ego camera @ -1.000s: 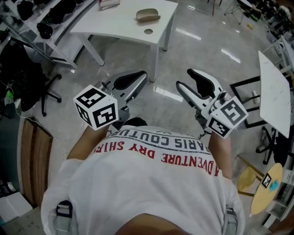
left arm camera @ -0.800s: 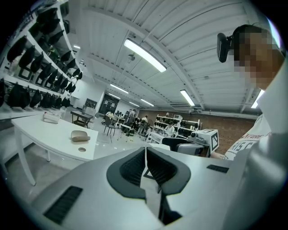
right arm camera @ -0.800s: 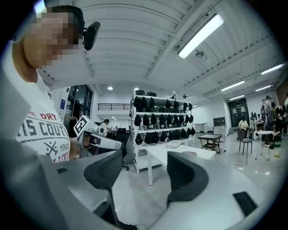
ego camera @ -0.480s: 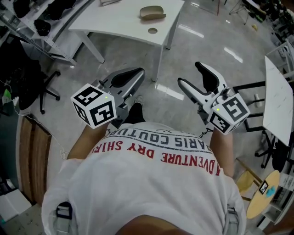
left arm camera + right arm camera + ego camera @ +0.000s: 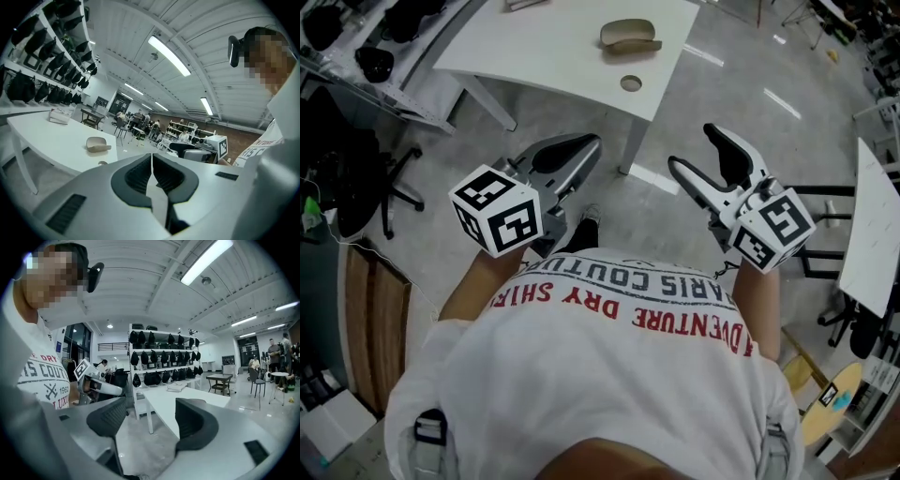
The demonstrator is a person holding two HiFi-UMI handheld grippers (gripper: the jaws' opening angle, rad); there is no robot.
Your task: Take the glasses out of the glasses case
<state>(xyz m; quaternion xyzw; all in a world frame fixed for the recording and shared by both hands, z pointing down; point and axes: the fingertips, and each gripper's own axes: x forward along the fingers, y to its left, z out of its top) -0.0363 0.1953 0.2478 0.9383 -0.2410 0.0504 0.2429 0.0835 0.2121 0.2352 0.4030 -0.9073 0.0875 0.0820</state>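
Note:
A tan glasses case (image 5: 628, 36) lies closed on the white table (image 5: 544, 47) ahead of me, beside a round hole (image 5: 630, 83) in the tabletop. In the left gripper view the glasses case (image 5: 97, 145) shows on the table (image 5: 51, 140), well beyond the jaws. My left gripper (image 5: 581, 150) is shut and empty, held over the floor short of the table; its jaws (image 5: 151, 159) meet. My right gripper (image 5: 692, 150) hangs open with nothing between its pads, also short of the table (image 5: 187, 404). No glasses are visible.
Shelves with dark bags (image 5: 356, 37) run along the left, with an office chair (image 5: 384, 187) below them. A white box (image 5: 61, 115) sits far back on the table. Another white table (image 5: 872, 244) and a round wooden stool (image 5: 830, 412) stand at the right.
Both grippers and I have moved toward the white table, which now sits closer and more central. The right jaws have spread wider. The left jaws stay shut.

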